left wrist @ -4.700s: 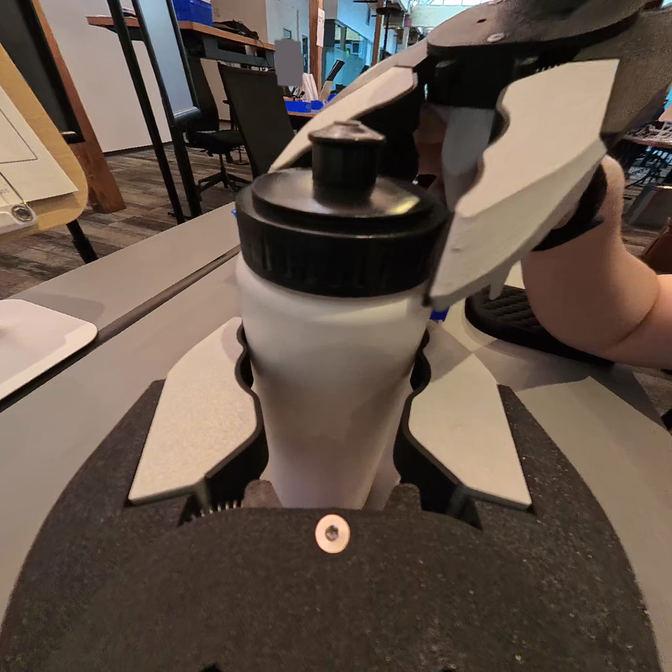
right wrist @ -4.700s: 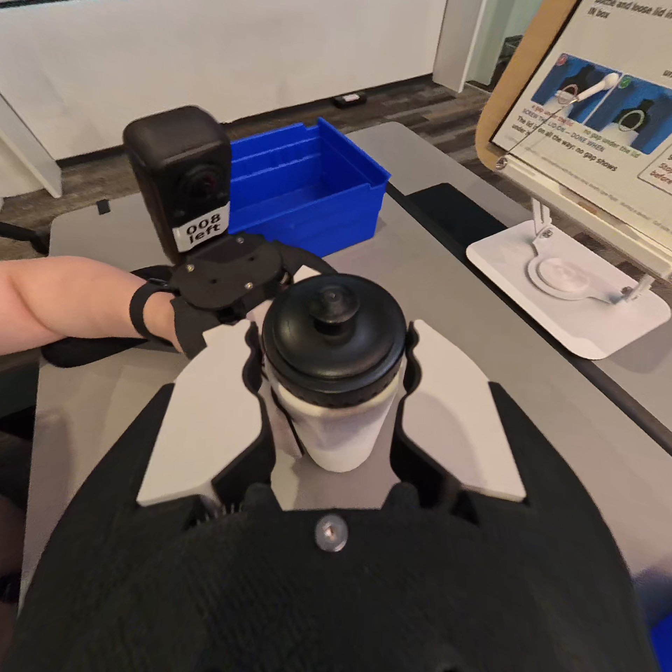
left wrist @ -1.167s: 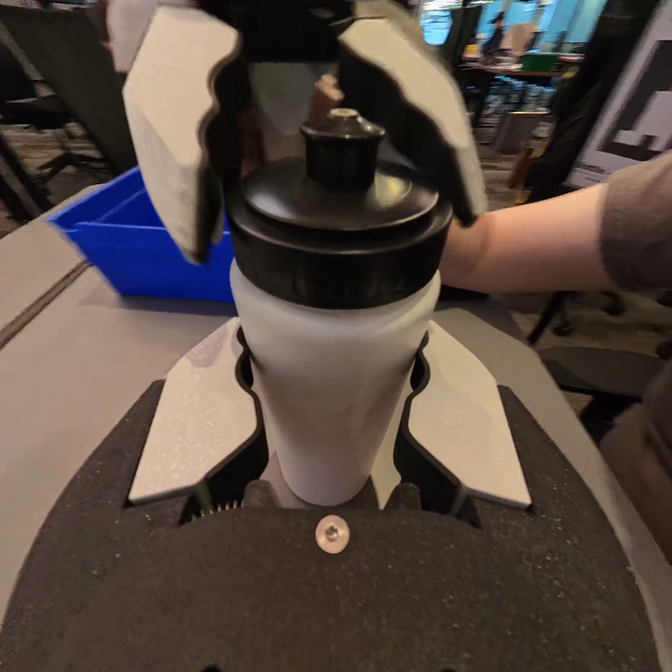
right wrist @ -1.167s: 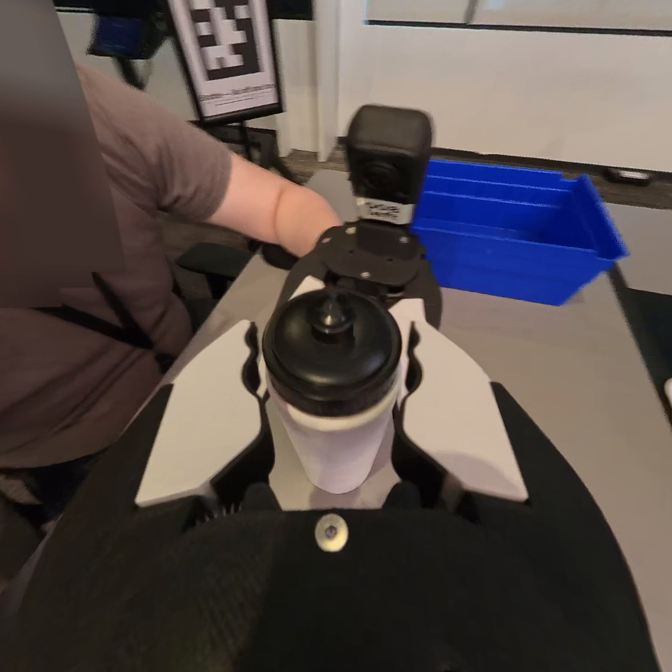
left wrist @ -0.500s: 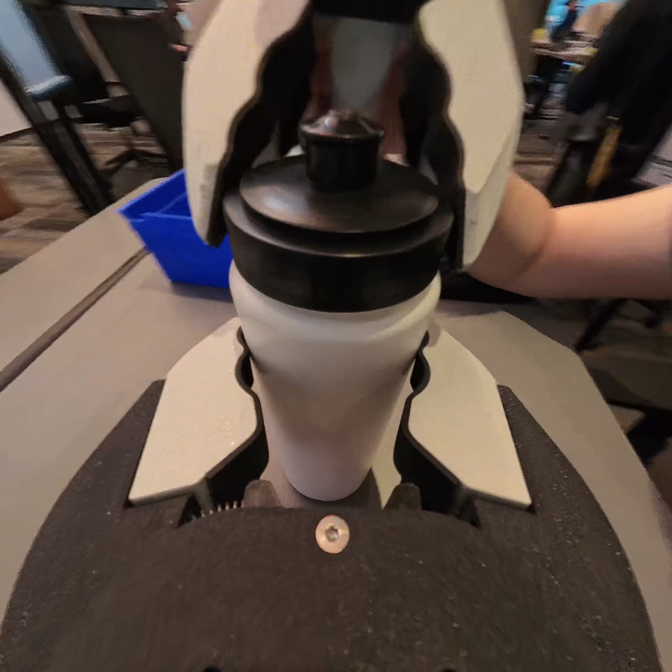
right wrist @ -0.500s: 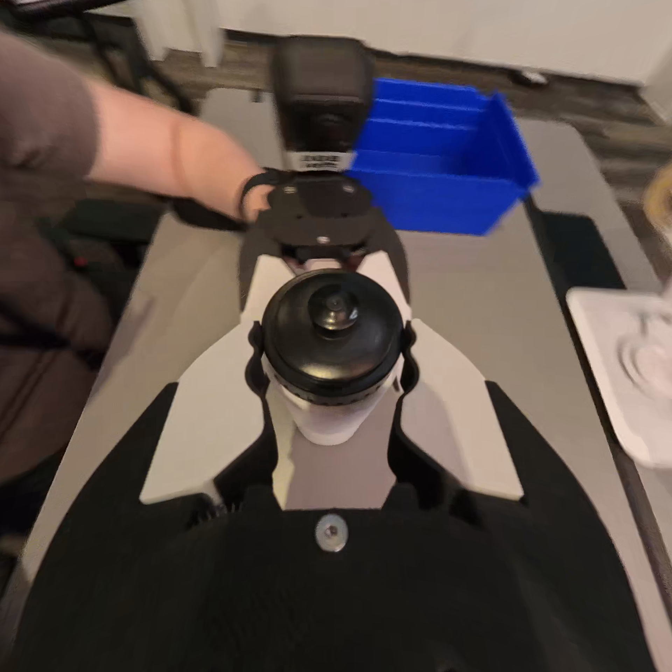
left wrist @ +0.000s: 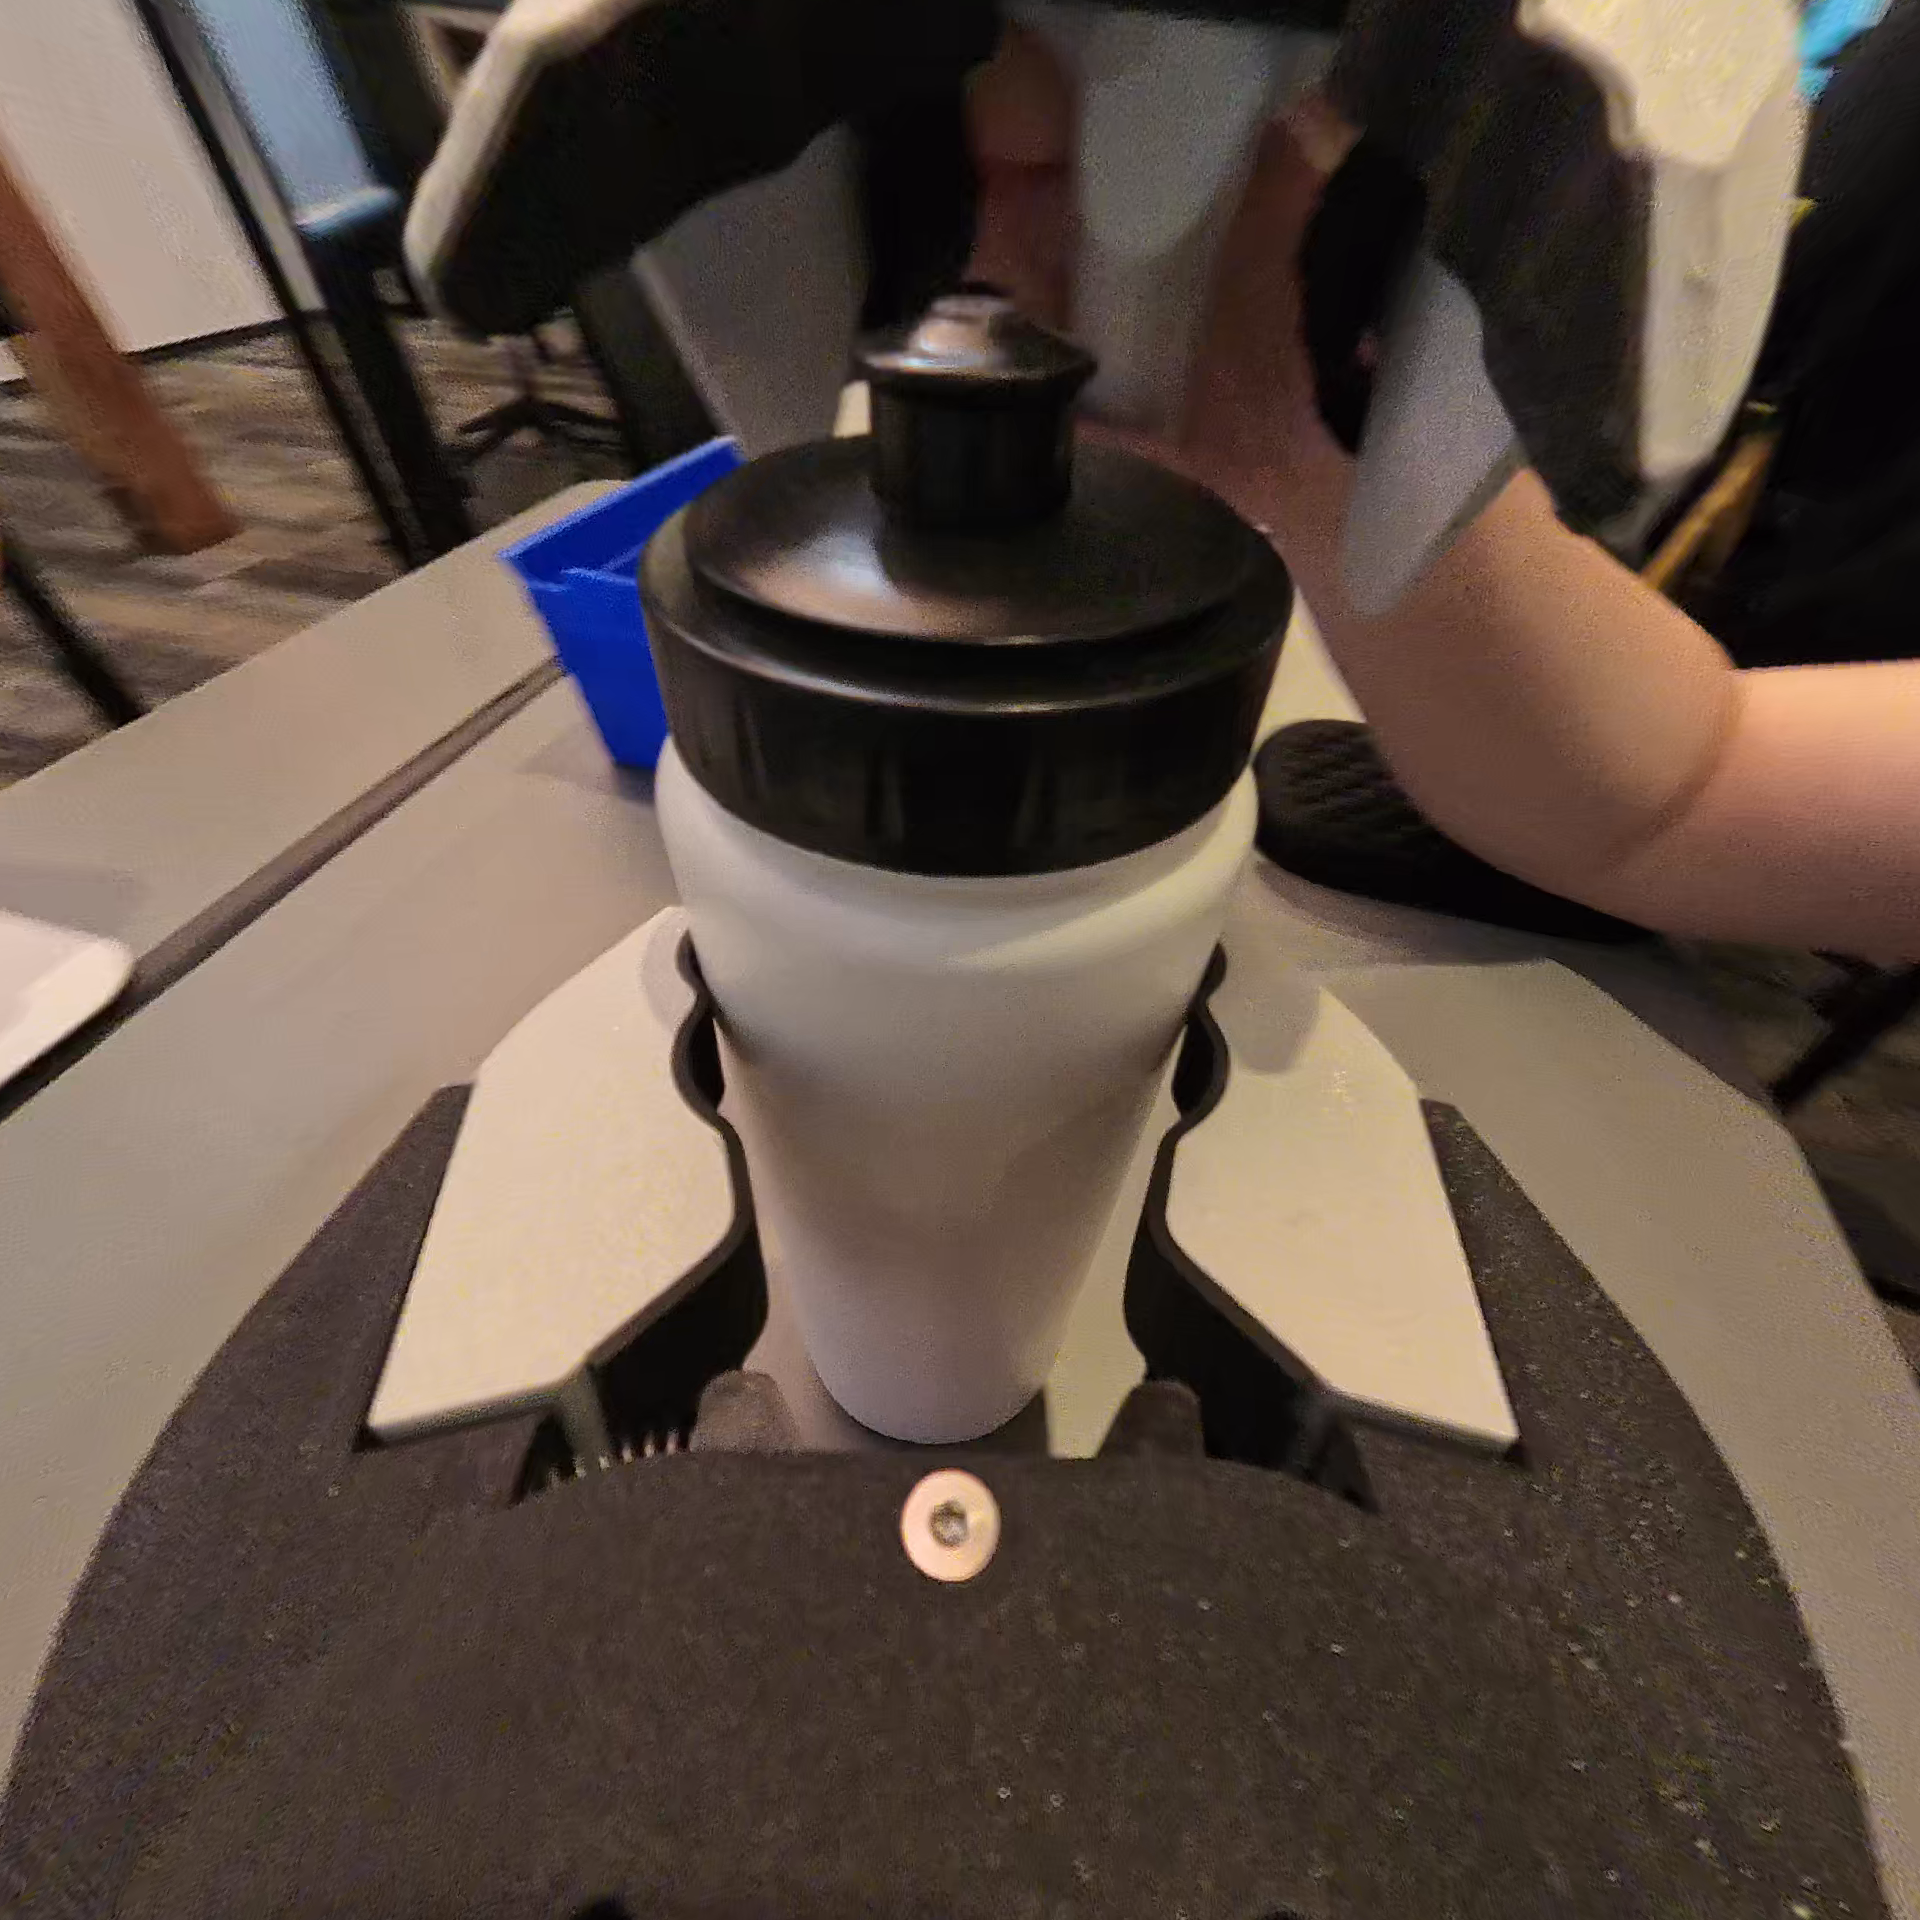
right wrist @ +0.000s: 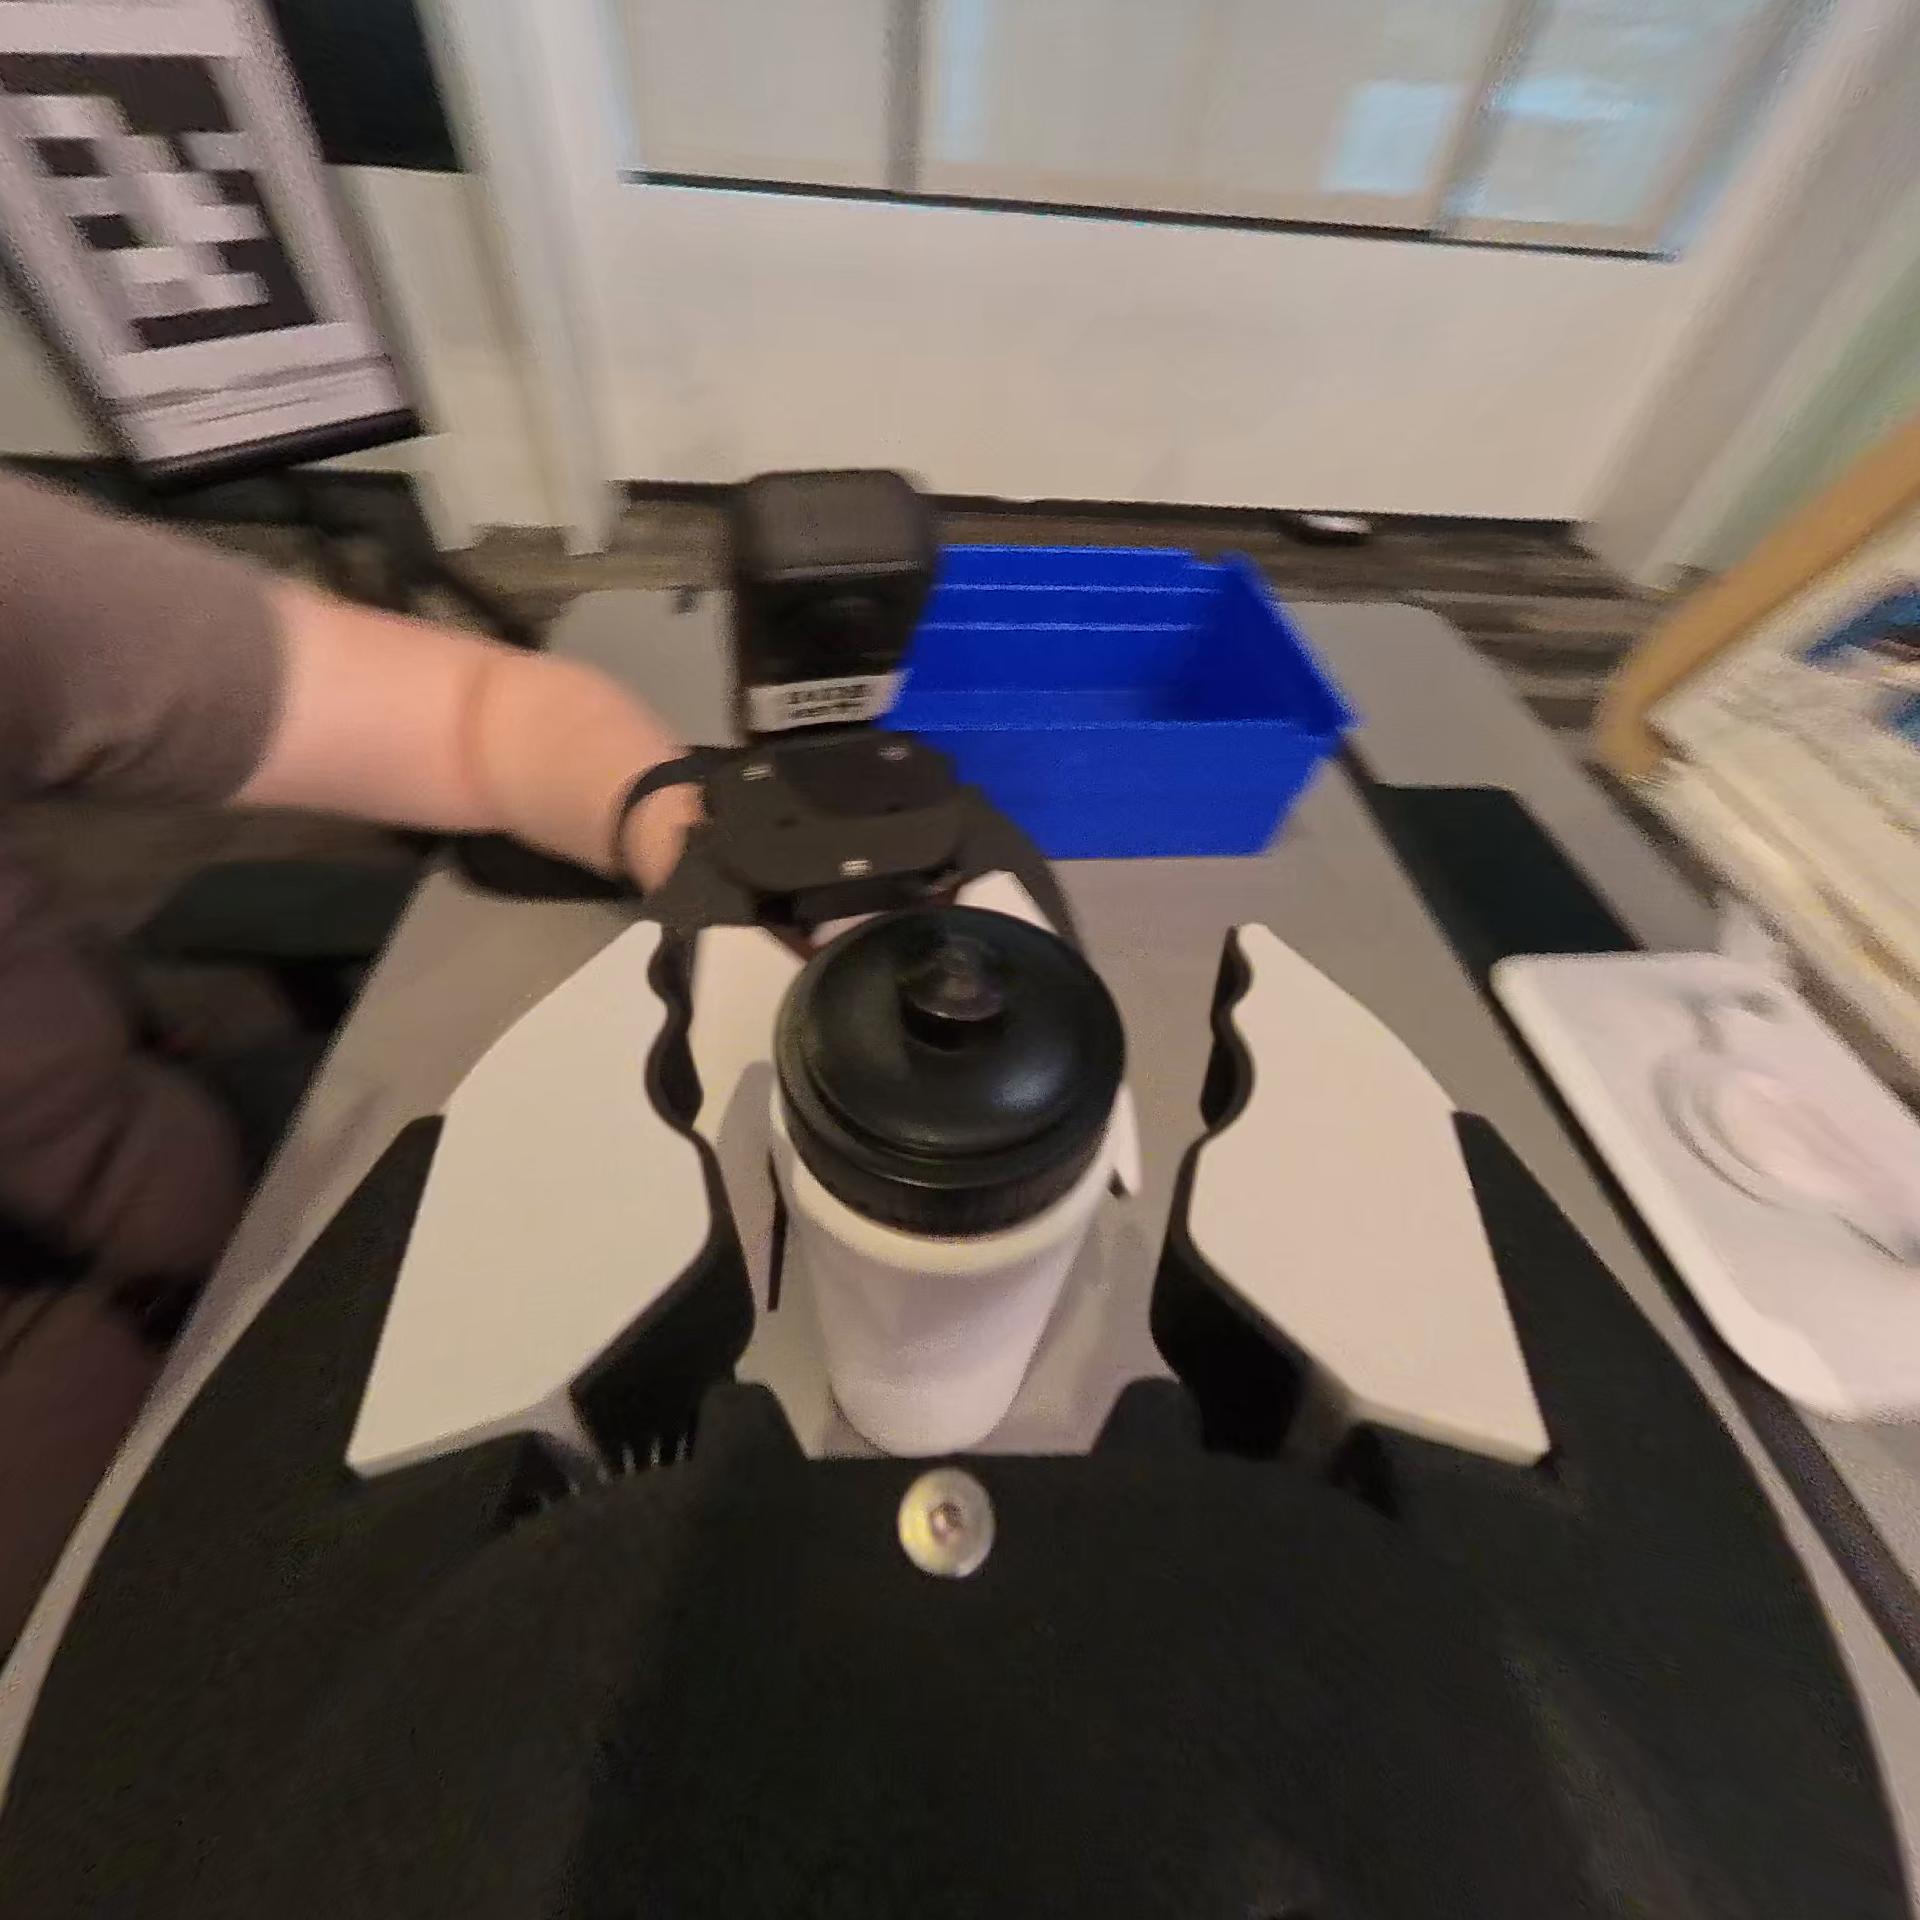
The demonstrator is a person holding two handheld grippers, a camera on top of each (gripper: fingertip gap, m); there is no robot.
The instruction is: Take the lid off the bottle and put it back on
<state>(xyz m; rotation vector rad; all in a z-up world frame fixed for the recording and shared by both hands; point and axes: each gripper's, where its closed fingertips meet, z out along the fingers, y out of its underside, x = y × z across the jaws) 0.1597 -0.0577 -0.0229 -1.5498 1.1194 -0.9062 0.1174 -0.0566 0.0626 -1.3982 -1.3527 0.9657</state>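
In the left wrist view, a white stand base [left wrist: 47,992] shows at the left edge on the grey table [left wrist: 312,1039]. Right of it, in the upper middle-left, a corner of the blue bin [left wrist: 613,623] peeks out behind the bottle. In the centre of the frame the white bottle [left wrist: 956,1091] stands upright, its body clamped between the two fingers of the left gripper [left wrist: 951,1018], which press on it from both sides below the shoulder. The black lid [left wrist: 961,675] sits on the bottle's top with its spout up. Above it, across the top of the frame, hangs the right gripper [left wrist: 966,343], its fingers spread wide and clear of the lid. At the right edge a forearm [left wrist: 1558,758] reaches in, with a black mat [left wrist: 1351,821] under it.

In the right wrist view, a person's arm [right wrist: 416,727] comes in from the left, holding the left gripper [right wrist: 831,935] in the middle, beyond the bottle. The bottle [right wrist: 925,1299] and lid [right wrist: 951,1070] stand in the centre between the right gripper's [right wrist: 951,1039] parted fingers, with a gap on each side; it holds nothing. The blue bin [right wrist: 1122,717] lies in the upper right of centre, and the white stand base [right wrist: 1714,1143] at the right edge. The view is blurred.
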